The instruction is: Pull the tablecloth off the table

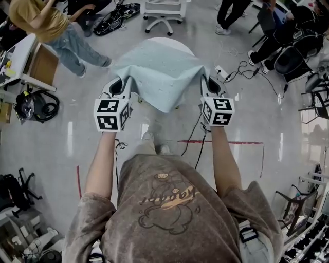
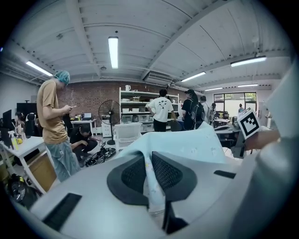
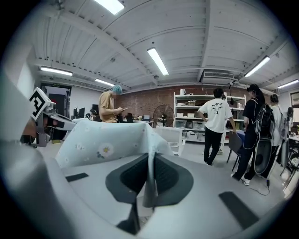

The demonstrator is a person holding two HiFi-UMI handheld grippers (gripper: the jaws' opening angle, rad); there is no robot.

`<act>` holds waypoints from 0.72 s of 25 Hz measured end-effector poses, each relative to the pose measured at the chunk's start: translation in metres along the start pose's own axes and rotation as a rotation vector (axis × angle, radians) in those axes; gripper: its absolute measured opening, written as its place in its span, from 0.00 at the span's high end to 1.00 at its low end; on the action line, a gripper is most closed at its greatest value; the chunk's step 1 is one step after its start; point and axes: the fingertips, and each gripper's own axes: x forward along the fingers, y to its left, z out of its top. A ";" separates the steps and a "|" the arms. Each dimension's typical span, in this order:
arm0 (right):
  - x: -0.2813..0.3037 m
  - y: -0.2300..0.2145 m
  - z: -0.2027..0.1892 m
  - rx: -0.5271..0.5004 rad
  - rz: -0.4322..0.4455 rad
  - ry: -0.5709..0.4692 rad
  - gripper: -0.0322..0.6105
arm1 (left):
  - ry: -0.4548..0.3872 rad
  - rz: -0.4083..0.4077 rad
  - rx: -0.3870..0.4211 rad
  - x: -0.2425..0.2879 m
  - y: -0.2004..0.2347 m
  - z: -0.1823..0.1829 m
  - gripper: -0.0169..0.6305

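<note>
Pulling is in hand: the left gripper [image 1: 123,86] and the right gripper [image 1: 208,85] are each clenched on a near corner of the tablecloth [image 1: 159,77], whose far part lies over the round table [image 1: 181,43]. The next move probably calls for a steady draw away from the table with both grips tight, until the far edge slides off. A chair [image 1: 163,7] stands beyond the table, cables [image 1: 247,69] lie at its right, and nothing seems to block the way back.
</note>
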 end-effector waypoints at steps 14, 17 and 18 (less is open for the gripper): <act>-0.051 0.033 -0.008 0.028 0.023 -0.024 0.92 | -0.012 -0.003 0.009 -0.061 -0.018 -0.010 0.91; -0.062 0.043 0.003 0.025 0.018 -0.056 0.92 | -0.048 -0.010 0.025 -0.076 -0.016 0.001 0.91; -0.068 0.047 0.007 0.024 0.012 -0.067 0.92 | -0.063 -0.017 0.031 -0.083 -0.017 0.005 0.91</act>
